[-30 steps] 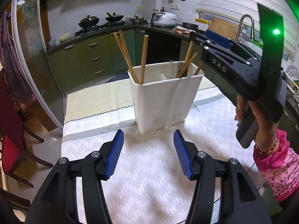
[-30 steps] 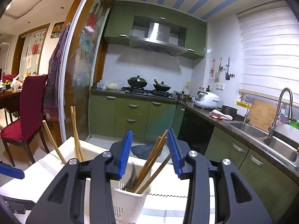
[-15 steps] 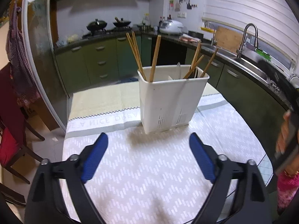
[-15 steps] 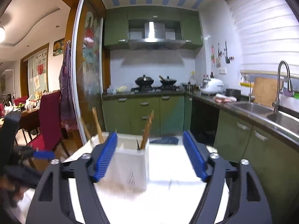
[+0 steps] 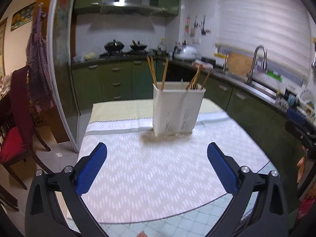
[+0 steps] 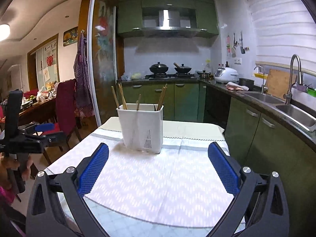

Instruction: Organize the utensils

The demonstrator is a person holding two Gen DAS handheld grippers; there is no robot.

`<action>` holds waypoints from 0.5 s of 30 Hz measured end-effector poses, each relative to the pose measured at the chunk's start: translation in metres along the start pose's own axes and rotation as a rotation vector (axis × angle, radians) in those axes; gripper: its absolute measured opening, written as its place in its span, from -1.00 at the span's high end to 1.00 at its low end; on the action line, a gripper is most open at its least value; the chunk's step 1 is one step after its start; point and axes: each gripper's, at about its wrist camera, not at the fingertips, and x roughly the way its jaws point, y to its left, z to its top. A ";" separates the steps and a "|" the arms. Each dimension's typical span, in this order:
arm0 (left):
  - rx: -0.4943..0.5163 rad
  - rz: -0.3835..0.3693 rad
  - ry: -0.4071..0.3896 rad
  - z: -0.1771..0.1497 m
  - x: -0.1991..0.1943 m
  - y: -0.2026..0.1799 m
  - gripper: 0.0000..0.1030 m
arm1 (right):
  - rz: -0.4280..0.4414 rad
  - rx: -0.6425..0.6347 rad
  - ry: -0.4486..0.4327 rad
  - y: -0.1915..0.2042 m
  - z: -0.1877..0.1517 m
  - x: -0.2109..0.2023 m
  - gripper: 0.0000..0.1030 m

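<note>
A white utensil holder (image 5: 176,111) stands on the table, with several wooden chopsticks (image 5: 152,72) upright in its compartments. It also shows in the right wrist view (image 6: 142,127) with chopsticks (image 6: 121,95). My left gripper (image 5: 157,165) is wide open and empty, well back from the holder above the near table edge. My right gripper (image 6: 158,165) is wide open and empty, also back from the holder. Each gripper shows at the edge of the other's view: the right one (image 5: 298,122), the left one (image 6: 29,134).
The table carries a white patterned cloth (image 5: 158,169) and a yellow mat (image 5: 122,108) behind the holder. Green kitchen cabinets (image 6: 185,100), a stove with woks (image 6: 169,69) and a sink (image 6: 296,110) lie beyond. A red chair (image 5: 13,138) stands at the left.
Both grippers opened wide and pulled back from the holder. The right gripper left the chopsticks in the holder's right compartment and dropped to the table's near side.
</note>
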 end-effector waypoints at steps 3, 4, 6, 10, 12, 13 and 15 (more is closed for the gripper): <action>-0.011 0.002 -0.036 -0.005 -0.028 0.004 -0.88 | 0.007 0.005 -0.003 0.007 0.000 -0.023 -0.92; -0.011 0.000 -0.040 -0.007 -0.034 0.005 -0.88 | -0.003 0.001 0.000 0.010 0.001 -0.033 -0.92; -0.013 -0.007 -0.050 -0.011 -0.049 0.007 -0.88 | -0.010 -0.007 0.001 0.017 0.002 -0.046 -0.92; -0.017 -0.008 -0.071 -0.013 -0.071 0.009 -0.88 | -0.004 0.002 -0.005 0.026 0.006 -0.070 -0.92; 0.003 -0.011 -0.079 -0.013 -0.078 0.008 -0.88 | 0.000 0.005 0.001 0.029 0.005 -0.075 -0.92; 0.010 -0.018 -0.082 -0.012 -0.080 0.007 -0.88 | -0.007 0.003 0.010 0.032 0.003 -0.078 -0.92; 0.016 -0.022 -0.080 -0.013 -0.081 0.006 -0.88 | -0.023 -0.009 0.019 0.036 0.001 -0.080 -0.92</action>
